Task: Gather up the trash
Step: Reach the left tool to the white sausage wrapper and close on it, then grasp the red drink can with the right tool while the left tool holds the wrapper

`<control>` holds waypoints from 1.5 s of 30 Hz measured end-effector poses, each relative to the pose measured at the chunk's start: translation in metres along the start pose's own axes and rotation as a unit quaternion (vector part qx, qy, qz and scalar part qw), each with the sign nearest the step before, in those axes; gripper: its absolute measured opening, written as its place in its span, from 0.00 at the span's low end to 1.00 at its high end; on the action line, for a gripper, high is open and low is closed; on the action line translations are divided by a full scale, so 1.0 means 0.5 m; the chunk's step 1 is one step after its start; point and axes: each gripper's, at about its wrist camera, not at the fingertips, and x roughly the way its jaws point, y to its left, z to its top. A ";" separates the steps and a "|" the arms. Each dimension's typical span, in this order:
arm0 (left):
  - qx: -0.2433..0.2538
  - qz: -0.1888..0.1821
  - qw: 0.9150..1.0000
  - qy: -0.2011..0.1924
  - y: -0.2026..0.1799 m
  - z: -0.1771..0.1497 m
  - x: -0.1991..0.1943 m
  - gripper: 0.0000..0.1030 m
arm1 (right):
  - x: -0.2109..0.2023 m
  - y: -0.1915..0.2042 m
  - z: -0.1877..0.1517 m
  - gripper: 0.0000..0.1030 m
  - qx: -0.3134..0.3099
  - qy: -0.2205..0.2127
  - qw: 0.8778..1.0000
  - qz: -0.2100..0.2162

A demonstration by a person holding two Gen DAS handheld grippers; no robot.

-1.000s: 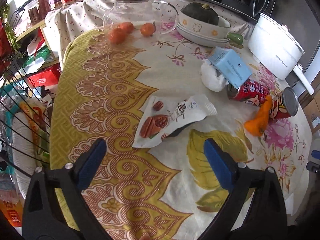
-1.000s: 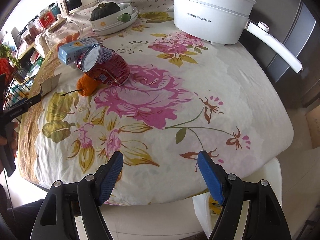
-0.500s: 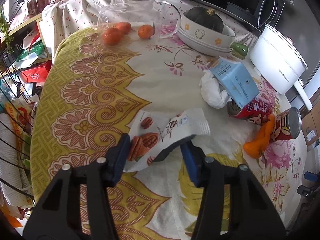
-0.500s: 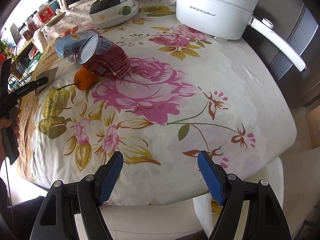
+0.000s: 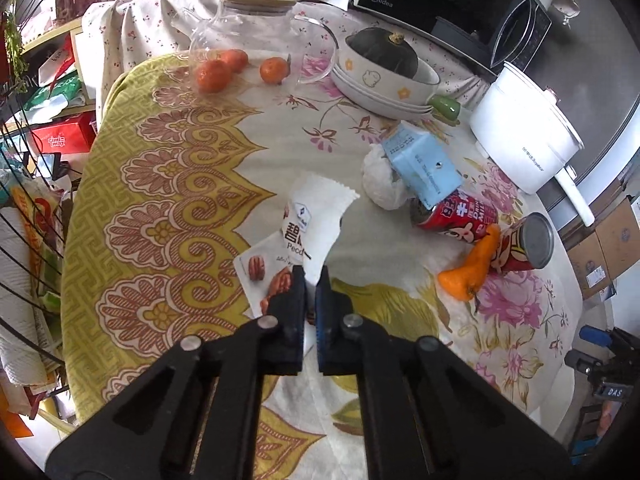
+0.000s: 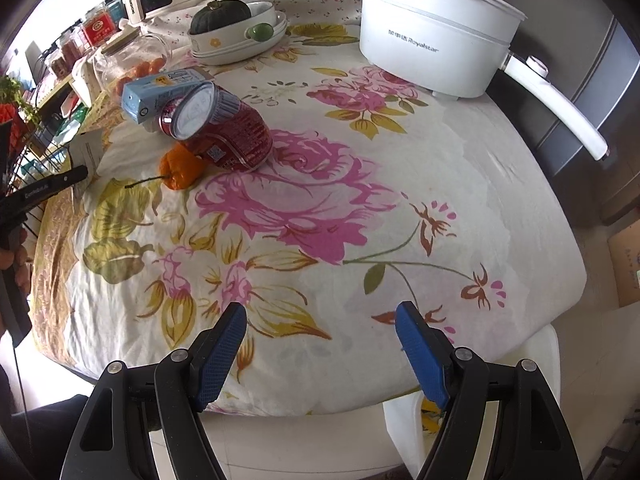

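My left gripper (image 5: pixel 311 276) is shut on a white pecan snack wrapper (image 5: pixel 308 220), whose free end stands up off the flowered tablecloth (image 5: pixel 168 184). The same wrapper (image 6: pixel 90 150) shows at the left edge of the right wrist view, with the left gripper's black fingers (image 6: pixel 60 182) below it. Beyond lie a crumpled white tissue (image 5: pixel 380 184), a light blue carton (image 5: pixel 424 164), two red cans (image 5: pixel 456 214) and an orange pepper (image 5: pixel 472 268). My right gripper (image 6: pixel 320 322) hangs open over the table's near edge with nothing between its fingers.
A glass jar (image 5: pixel 260 40) with oranges, stacked bowls (image 5: pixel 384 88) holding a dark squash, a white electric pot (image 6: pixel 436 32) and a microwave (image 5: pixel 448 12) stand at the back. A wire rack (image 5: pixel 24 208) is at the table's left. A white bin (image 6: pixel 412 420) sits below the table edge.
The left gripper's jaws came together on the wrapper's near end and lifted it, so the wrapper now stands up. The right gripper has stayed put.
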 end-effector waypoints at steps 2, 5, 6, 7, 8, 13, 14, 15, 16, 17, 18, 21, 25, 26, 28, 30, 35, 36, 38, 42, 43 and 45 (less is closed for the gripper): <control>0.008 -0.003 1.000 -0.001 -0.004 -0.003 -0.016 0.05 | -0.006 0.019 0.028 0.76 -0.004 -0.006 1.000 0.006; 0.024 -0.002 1.000 0.000 -0.010 -0.010 -0.034 0.05 | -0.007 0.060 0.076 0.76 -0.010 -0.019 1.000 0.012; 0.030 0.000 1.000 -0.001 -0.012 -0.012 -0.041 0.05 | -0.004 0.073 0.092 0.76 -0.009 -0.021 1.000 0.019; 0.034 -0.001 0.999 -0.001 -0.013 -0.014 -0.045 0.05 | 0.000 0.087 0.109 0.76 -0.006 -0.021 0.999 0.029; 0.036 -0.003 0.999 0.000 -0.013 -0.016 -0.051 0.05 | 0.006 0.102 0.125 0.76 -0.003 -0.021 0.999 0.037; 0.035 -0.010 0.999 0.003 -0.013 -0.025 -0.071 0.05 | 0.052 0.157 0.183 0.76 0.002 -0.017 0.999 0.030; 0.035 -0.011 0.999 0.004 -0.013 -0.027 -0.073 0.05 | 0.059 0.161 0.190 0.76 0.002 -0.016 1.000 0.021; 0.036 -0.011 0.999 0.004 -0.013 -0.029 -0.075 0.05 | 0.066 0.163 0.196 0.76 0.004 -0.016 1.000 0.012; 0.037 -0.011 0.999 0.004 -0.014 -0.029 -0.076 0.05 | 0.074 0.165 0.203 0.76 0.007 -0.014 1.000 0.006; 0.039 -0.011 0.999 0.004 -0.015 -0.030 -0.077 0.05 | 0.080 0.164 0.208 0.76 0.010 -0.014 1.000 0.004; 0.040 -0.010 0.999 0.004 -0.015 -0.032 -0.078 0.05 | 0.086 0.164 0.213 0.76 0.012 -0.013 1.000 0.001; 0.036 -0.007 0.999 0.006 -0.015 -0.034 -0.079 0.05 | 0.100 0.167 0.223 0.75 0.005 -0.011 1.000 -0.007; 0.030 -0.008 1.000 0.007 -0.020 -0.037 -0.082 0.05 | 0.104 0.172 0.226 0.51 -0.016 -0.018 1.000 0.003; 0.031 -0.009 0.999 0.006 -0.023 -0.037 -0.084 0.05 | 0.100 0.172 0.224 0.35 -0.022 -0.020 1.000 0.008; 0.034 -0.010 0.999 0.003 -0.032 -0.040 -0.089 0.05 | 0.090 0.172 0.217 0.33 -0.035 -0.026 0.999 -0.002; 0.036 -0.014 0.999 0.001 -0.045 -0.044 -0.093 0.05 | 0.079 0.167 0.205 0.33 -0.048 -0.029 0.998 -0.007; 0.039 -0.026 0.999 -0.002 -0.078 -0.053 -0.104 0.05 | 0.046 0.135 0.173 0.30 -0.049 -0.031 0.998 -0.003; 0.042 -0.028 0.999 -0.004 -0.087 -0.055 -0.108 0.05 | 0.037 0.126 0.166 0.30 -0.046 -0.032 0.998 0.001; 0.051 -0.030 0.998 -0.006 -0.105 -0.062 -0.115 0.05 | 0.019 0.108 0.149 0.29 -0.042 -0.035 0.998 0.009; 0.069 -0.032 0.997 -0.007 -0.142 -0.080 -0.125 0.05 | -0.021 0.077 0.109 0.29 -0.041 -0.045 0.998 0.013; 0.072 -0.034 0.997 -0.007 -0.152 -0.085 -0.127 0.05 | -0.030 0.069 0.099 0.29 -0.040 -0.047 0.998 0.014; 0.076 -0.039 0.996 -0.006 -0.167 -0.097 -0.132 0.05 | -0.046 0.055 0.080 0.29 -0.038 -0.050 0.998 0.016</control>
